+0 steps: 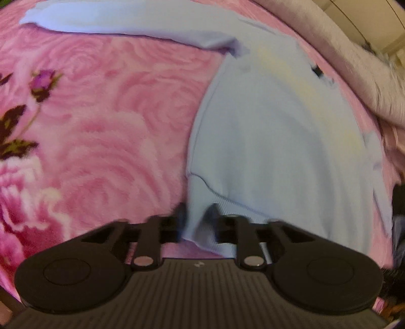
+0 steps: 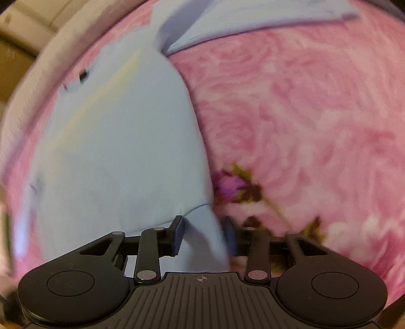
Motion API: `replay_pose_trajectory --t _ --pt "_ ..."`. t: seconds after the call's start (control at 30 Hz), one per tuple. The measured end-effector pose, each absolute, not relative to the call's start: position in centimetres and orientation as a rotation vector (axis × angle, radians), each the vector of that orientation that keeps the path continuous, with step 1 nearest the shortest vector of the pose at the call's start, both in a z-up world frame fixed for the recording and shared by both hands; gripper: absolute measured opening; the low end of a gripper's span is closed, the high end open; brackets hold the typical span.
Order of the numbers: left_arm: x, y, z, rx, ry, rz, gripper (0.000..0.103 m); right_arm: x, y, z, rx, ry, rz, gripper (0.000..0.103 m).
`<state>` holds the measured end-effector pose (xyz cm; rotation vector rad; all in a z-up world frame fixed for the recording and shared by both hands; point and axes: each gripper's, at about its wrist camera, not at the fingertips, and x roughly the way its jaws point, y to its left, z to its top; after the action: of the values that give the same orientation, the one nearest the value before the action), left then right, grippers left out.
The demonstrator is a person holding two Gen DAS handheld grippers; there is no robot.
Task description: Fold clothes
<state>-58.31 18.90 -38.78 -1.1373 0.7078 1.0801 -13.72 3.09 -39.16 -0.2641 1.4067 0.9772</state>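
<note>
A light blue long-sleeved top (image 1: 278, 139) lies spread on a pink rose-patterned blanket (image 1: 114, 126). One sleeve (image 1: 126, 22) stretches out to the far left. My left gripper (image 1: 197, 212) is shut on the near left corner of the ribbed hem, and the cloth bunches between its jaws. In the right wrist view the same top (image 2: 121, 141) fills the left half, with its other sleeve (image 2: 253, 22) reaching to the far right. My right gripper (image 2: 203, 231) holds the near right hem corner, and blue cloth fills the gap between its jaws. Both views are blurred.
A grey fuzzy cover (image 1: 354, 63) lies along the far edge of the bed beyond the top's collar, also visible as a grey fuzzy band (image 2: 38, 63) in the right wrist view. Pink blanket (image 2: 303, 114) extends bare on both sides of the top.
</note>
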Motion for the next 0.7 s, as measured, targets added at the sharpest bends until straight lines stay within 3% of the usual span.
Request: replay_pose_trajectory --t 0.13,0.3,0.47,0.7 --pt "-58.5 16.9 -36.2 -1.047 0.681 1.069 0.003 -13.7 2.8 -37.6 -0.272 1.373 1.047 0.006" --pt "-57.6 16.0 -38.4 -1.035 0.832 1.104 0.005 -13.0 1.7 -37.8 -0.265 1.417 1.049 0.006" --pt "-55.4 15.1 -35.6 -0.865 0.939 1.114 0.011 -11.2 0.6 -37.8 -0.243 1.453 1.010 0.036" --pt "-51.9 16.8 -34.7 -0.905 0.880 1.094 0.011 1.0 -2.5 -36.9 0.055 1.324 0.732 0.038"
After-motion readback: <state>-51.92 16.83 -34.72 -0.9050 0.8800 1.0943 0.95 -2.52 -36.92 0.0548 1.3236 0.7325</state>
